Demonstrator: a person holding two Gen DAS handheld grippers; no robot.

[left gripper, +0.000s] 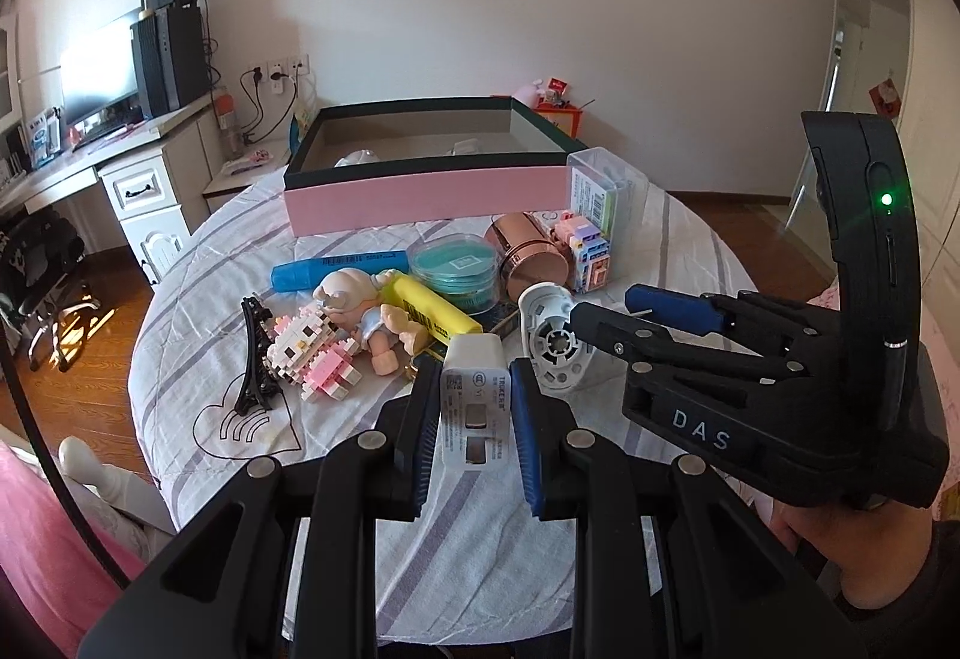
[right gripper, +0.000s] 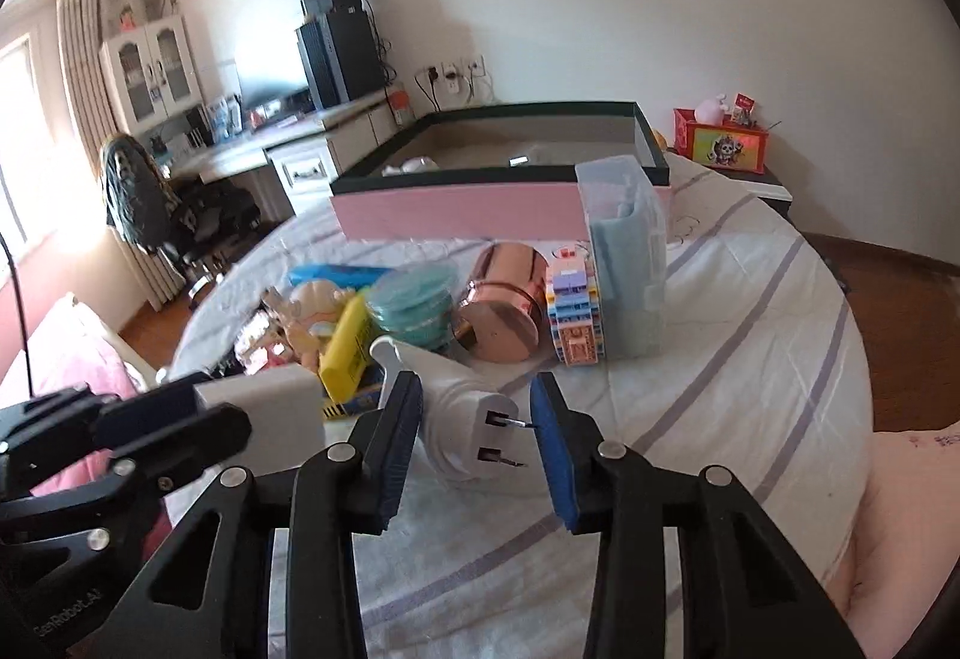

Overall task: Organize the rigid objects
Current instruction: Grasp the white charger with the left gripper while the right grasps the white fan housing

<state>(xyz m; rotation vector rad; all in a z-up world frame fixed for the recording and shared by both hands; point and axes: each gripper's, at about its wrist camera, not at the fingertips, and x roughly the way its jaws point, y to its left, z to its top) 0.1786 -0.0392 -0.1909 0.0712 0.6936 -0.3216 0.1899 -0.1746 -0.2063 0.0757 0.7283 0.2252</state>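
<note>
**Left gripper** (left gripper: 474, 389): pitched down toward the table, low over its 6 o'clock edge. The jaws are closed on a white charger block (left gripper: 474, 410), which stands upright between the blue pads, printed face to the camera. In the right wrist view this gripper enters from 9 o'clock with the block at its tip.

**Right gripper** (right gripper: 477, 386): also tilted down, just to the right of the left one and at a similar height. A hand (left gripper: 840, 545) holds it from below at 4 o'clock in the left wrist view. Its jaws are drawn in around a white two-pin plug (right gripper: 462, 419). One pad lies against the plug's body and the upper pin's tip meets the other pad. The plug lies near the table's centre front.

**Table** (left gripper: 480, 551): round, covered in a white cloth with grey stripes.

**Pink box with dark green rim** (left gripper: 420, 197): open-topped, at 12 o'clock on the table.

**Clear plastic case** (left gripper: 606, 197): upright at the box's right corner, at 1 o'clock.

**Loose items, mid-table, 9 to 2 o'clock:**
- black hair clip (left gripper: 255, 359)
- pink-and-white block-built kitten (left gripper: 312, 359)
- small doll (left gripper: 360, 311)
- blue marker (left gripper: 336, 269)
- yellow highlighter (left gripper: 429, 314)
- teal round tin (left gripper: 459, 269)
- rose-gold canister on its side (left gripper: 528, 257)
- pastel block model (left gripper: 585, 251), touching the case
</note>
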